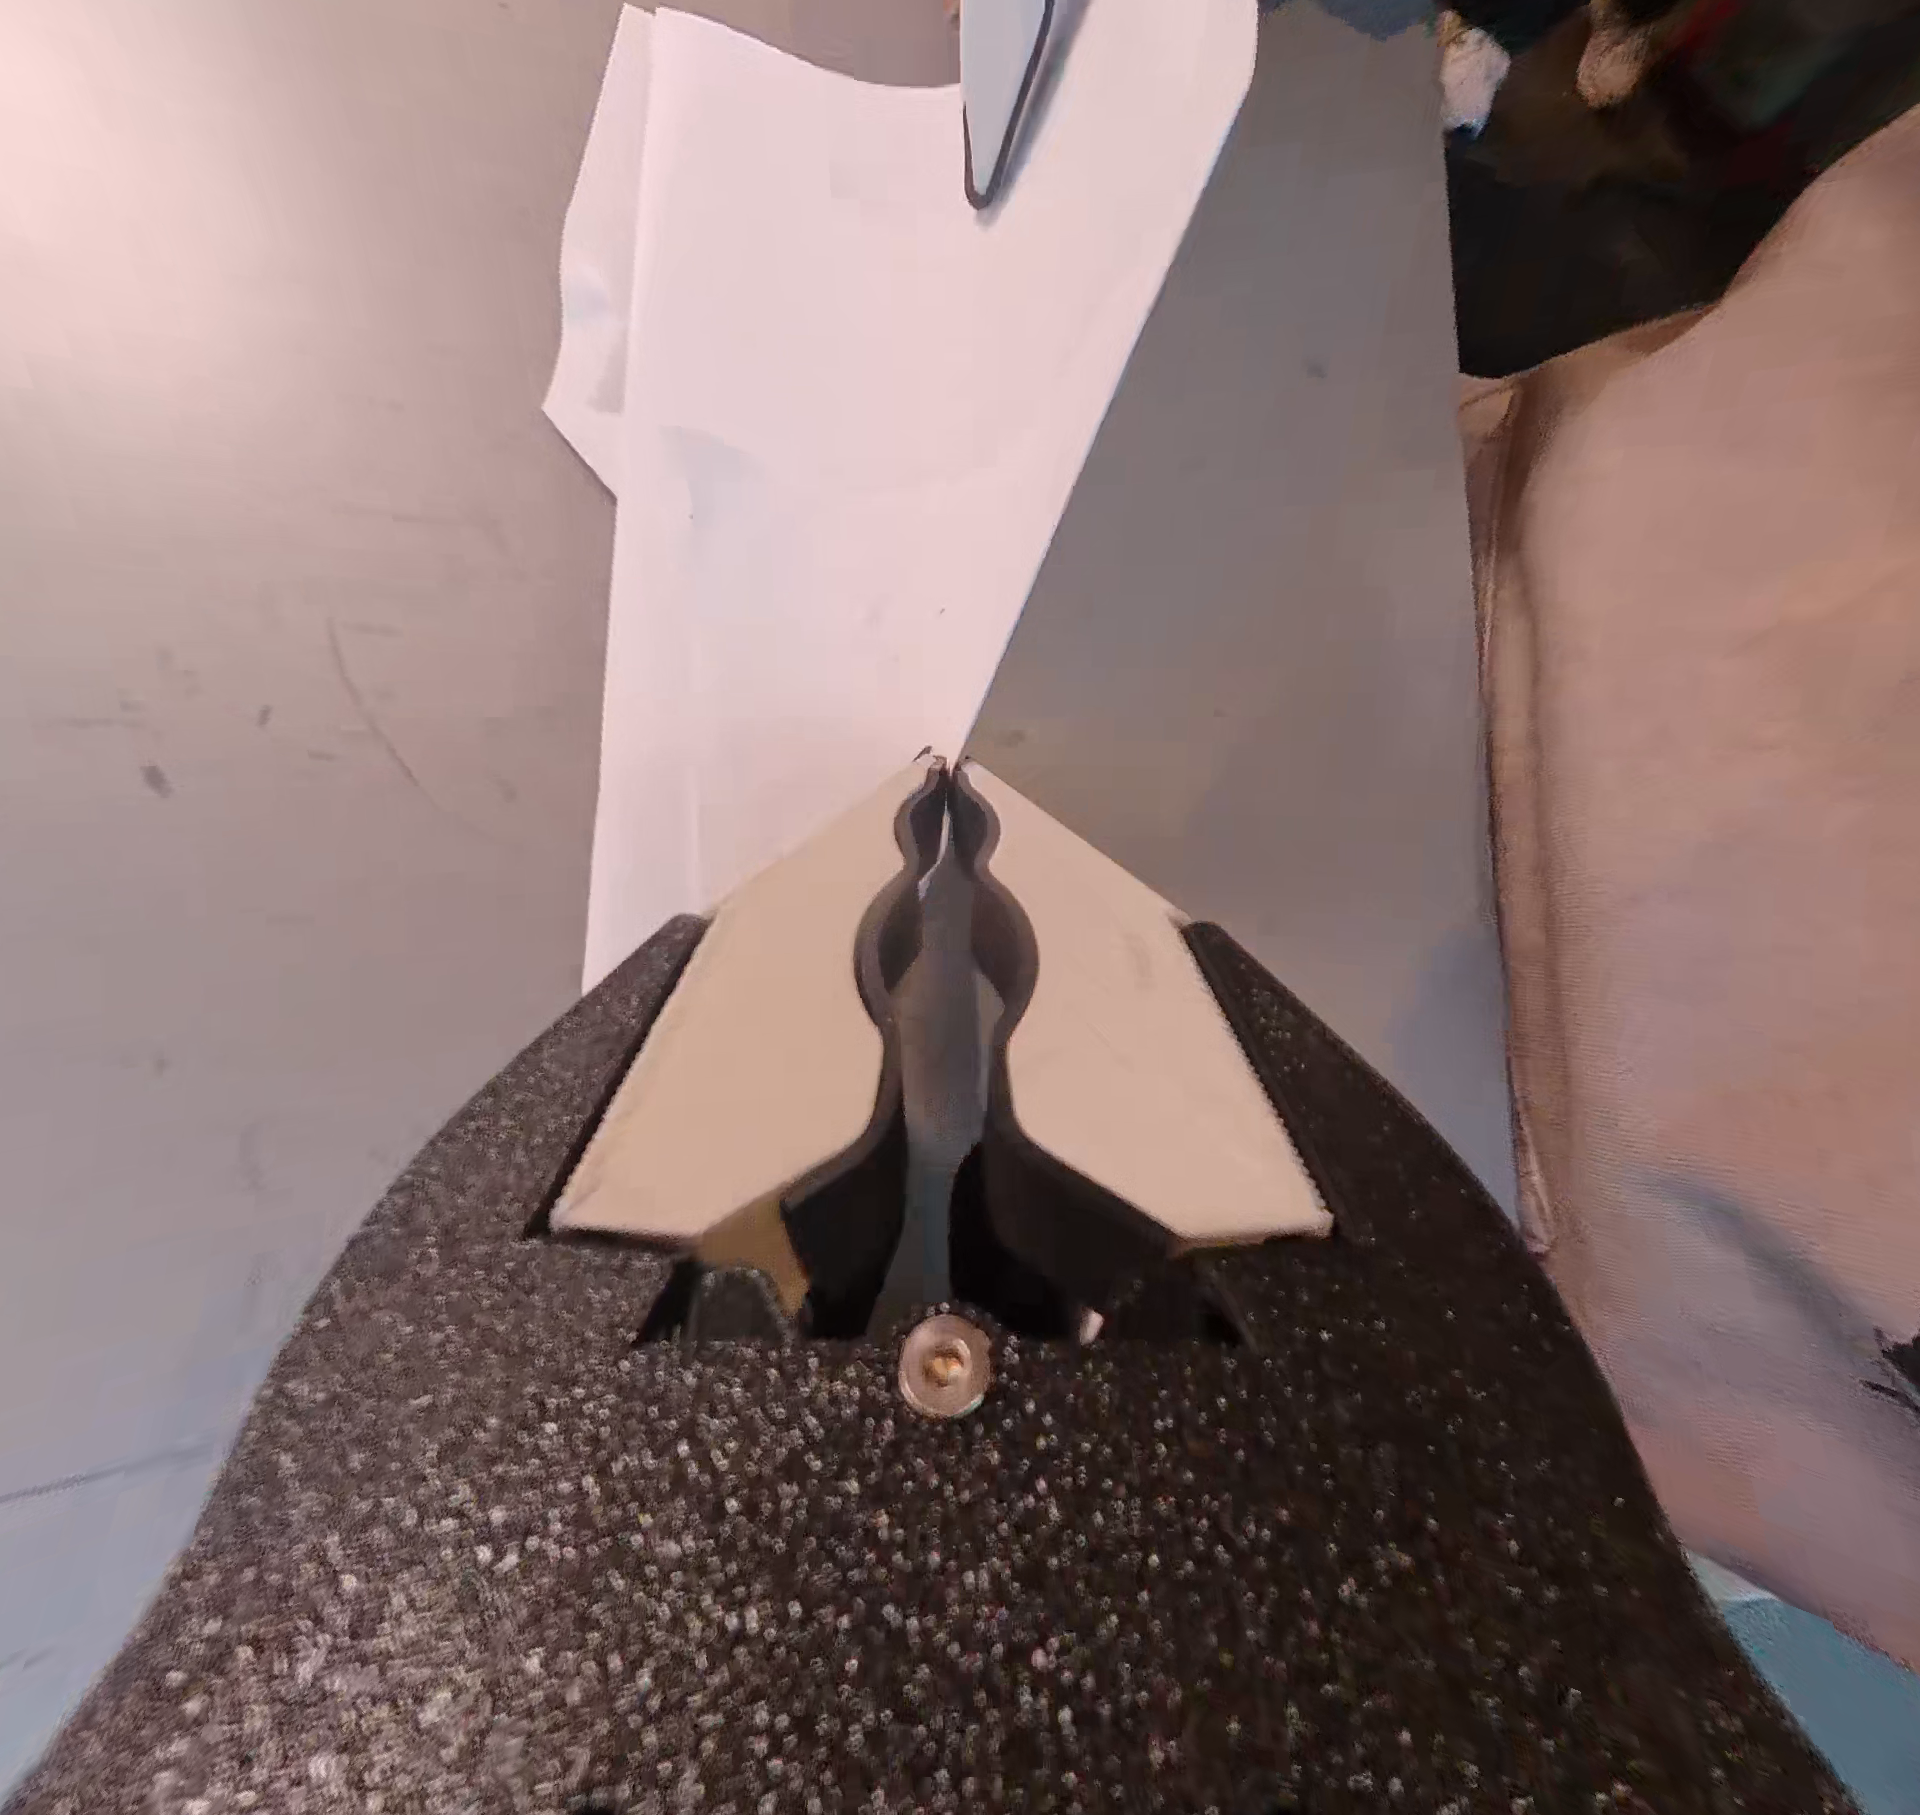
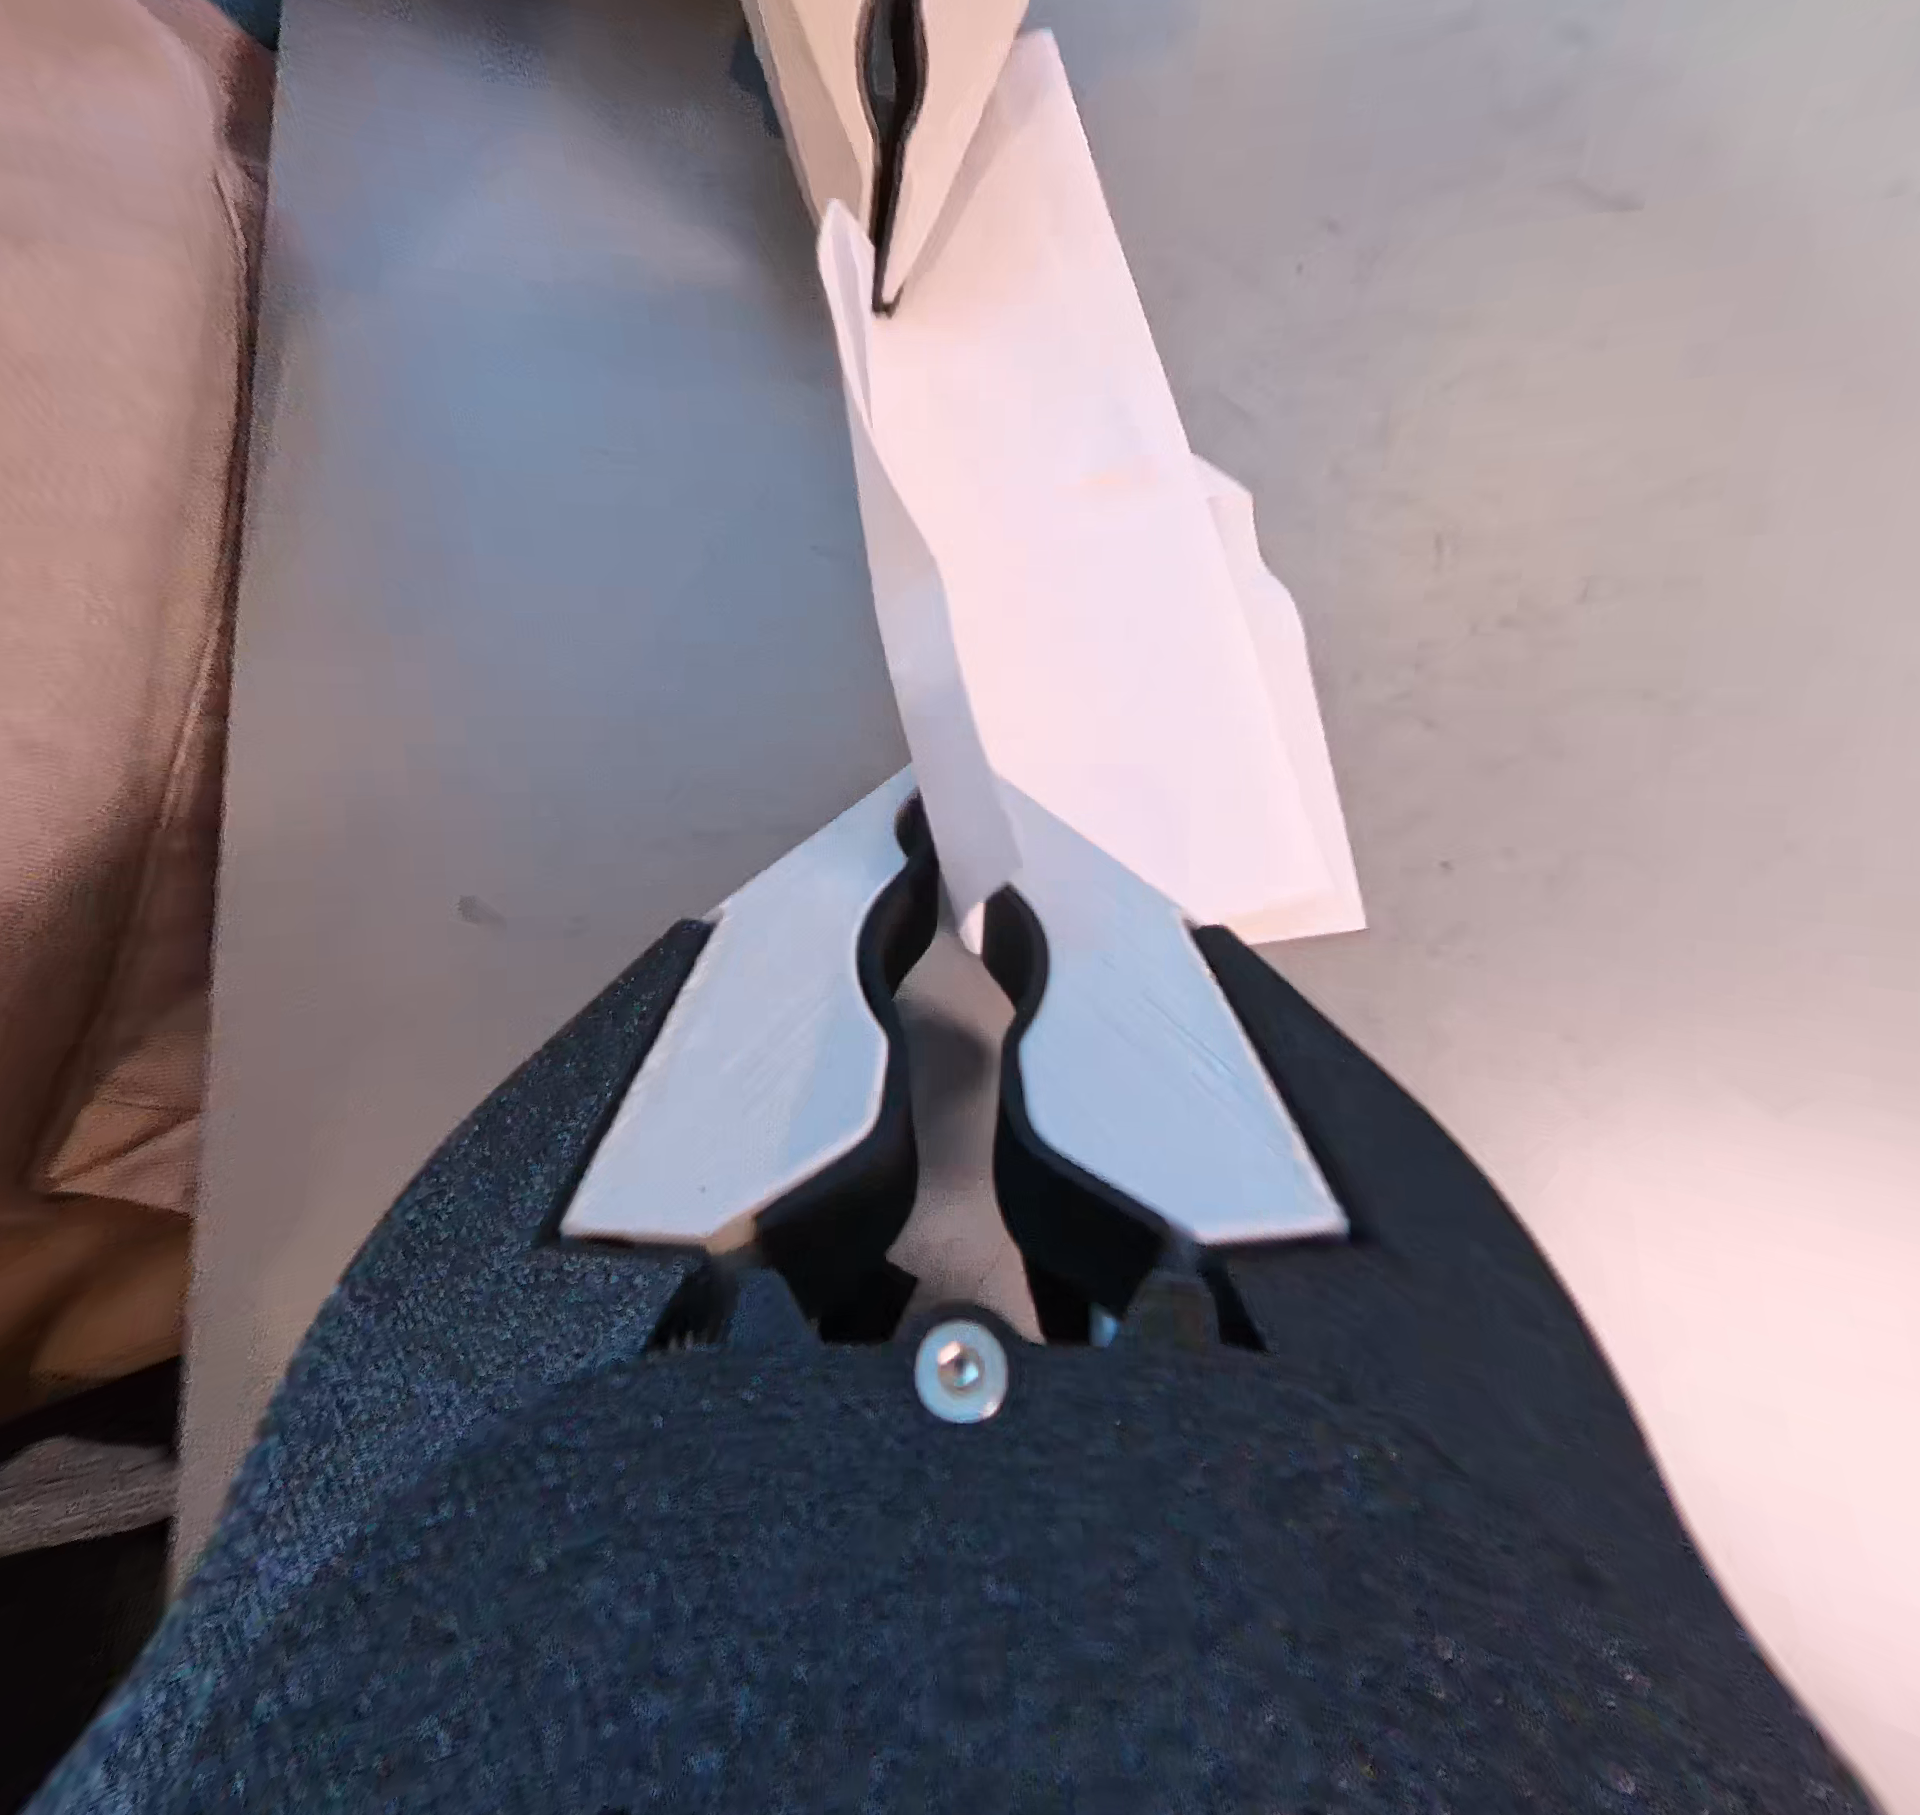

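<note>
White paper (image 1: pixel 831 435) end hidden inside left claw (image 1: pixel 943 763).

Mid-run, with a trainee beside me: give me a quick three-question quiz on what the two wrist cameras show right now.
1. True or false: the left gripper is shut on a corner of the paper.
2. The paper is: A) one flat sheet, B) folded into layers, C) crumpled into a ball.
3. Fill in: the paper's other end lies between the fingers of the ___ gripper.

Key: 1 true; 2 B; 3 right, the right gripper.
</note>
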